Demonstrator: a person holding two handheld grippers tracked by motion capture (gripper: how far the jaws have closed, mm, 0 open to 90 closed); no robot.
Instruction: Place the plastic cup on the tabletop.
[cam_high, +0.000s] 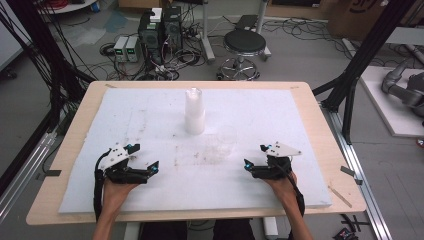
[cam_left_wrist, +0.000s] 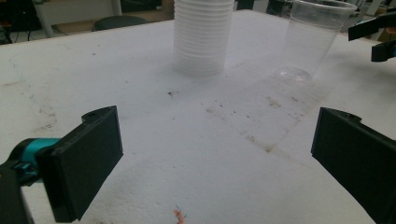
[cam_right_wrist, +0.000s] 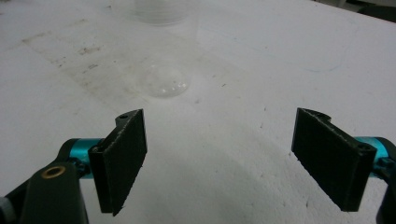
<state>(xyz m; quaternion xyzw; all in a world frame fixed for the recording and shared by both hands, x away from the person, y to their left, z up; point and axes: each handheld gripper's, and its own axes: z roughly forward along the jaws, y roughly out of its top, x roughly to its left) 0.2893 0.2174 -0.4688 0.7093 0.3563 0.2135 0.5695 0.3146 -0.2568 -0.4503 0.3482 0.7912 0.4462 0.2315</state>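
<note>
A stack of white cups (cam_high: 194, 111) (cam_left_wrist: 202, 35) stands upright at the middle of the white foam board (cam_high: 150, 115). A single clear plastic cup (cam_high: 226, 141) (cam_left_wrist: 313, 38) (cam_right_wrist: 166, 56) stands apart, just right of and nearer than the stack. My left gripper (cam_high: 145, 159) (cam_left_wrist: 215, 158) rests low at the near left, jaws wide apart with nothing between them. My right gripper (cam_high: 254, 156) (cam_right_wrist: 219, 154) sits at the near right, a little short of the clear cup, open and empty.
The foam board lies on a wooden table (cam_high: 320, 130). Beyond the table's far edge stand a black stool (cam_high: 244, 46), computer boxes (cam_high: 160, 30) and tangled cables on the floor. A metal frame post (cam_high: 350, 95) rises at the right.
</note>
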